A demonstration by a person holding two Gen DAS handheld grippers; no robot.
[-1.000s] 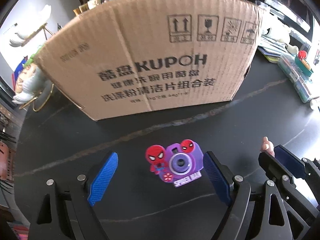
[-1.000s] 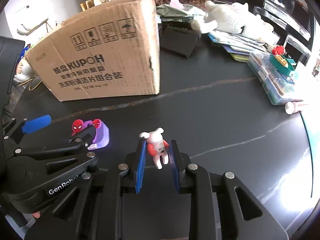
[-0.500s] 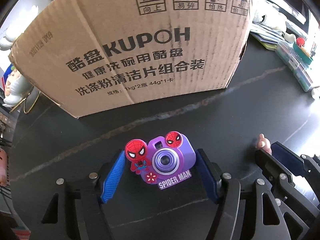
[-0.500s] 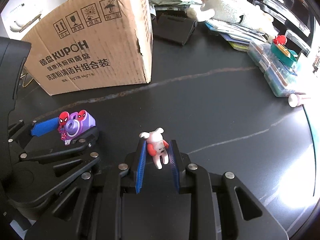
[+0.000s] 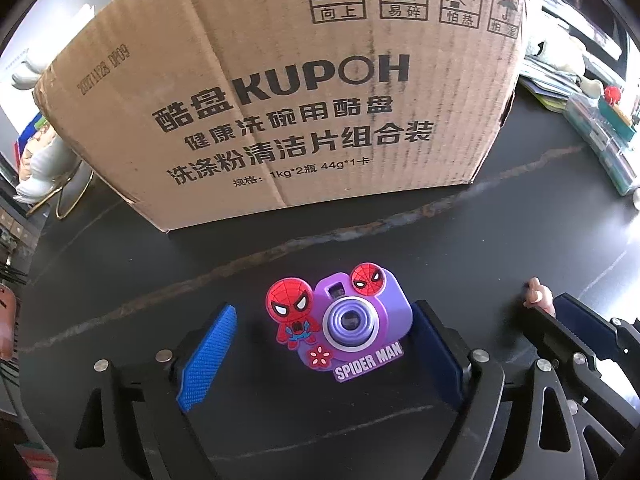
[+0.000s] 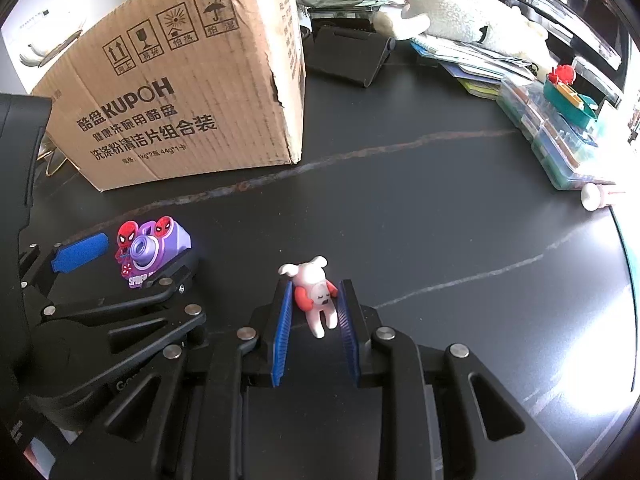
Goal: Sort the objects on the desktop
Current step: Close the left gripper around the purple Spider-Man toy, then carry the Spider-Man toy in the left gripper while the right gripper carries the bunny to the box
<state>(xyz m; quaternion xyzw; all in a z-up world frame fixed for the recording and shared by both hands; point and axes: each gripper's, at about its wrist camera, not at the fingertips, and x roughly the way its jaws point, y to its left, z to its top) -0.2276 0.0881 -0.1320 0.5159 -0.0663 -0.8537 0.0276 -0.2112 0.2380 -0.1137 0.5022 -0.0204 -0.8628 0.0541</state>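
- Purple plastic forms the body of the toy camera point(image 5: 352, 320), which sits on the dark table point(image 5: 500, 248) in the lower centre of the left wrist view, with two red masked figures on its front and "SPIDER MAN" lettered at its base.
- We see the left gripper point(image 5: 320, 350) around the toy camera: its jaws are opening, the camera lies between them, the left blue pad stands clear of it, and the right pad is just beside or touching its right side; we cannot tell which.
- We see the right gripper point(image 6: 314, 316) in the lower centre of the right wrist view, its blue pads clamped on a small white figurine point(image 6: 314, 294) with red arms, held head away from the camera.
- We locate the same toy camera at the middle left of the right wrist view, between the left gripper's fingers point(image 6: 80, 252).
- We note a cardboard box point(image 5: 280, 92) printed "KUPOH" filling the upper half of the left wrist view, standing on the table beyond the toy camera and apart from it.
- We note a white plush toy point(image 6: 472, 20) at the upper right of the right wrist view, lying on stacked papers.
- We note clear plastic cases point(image 6: 552, 140) at the right edge, with a green toy boat point(image 6: 568, 94) on top.
- We note a black stand point(image 6: 348, 56) just right of the box in the upper centre.
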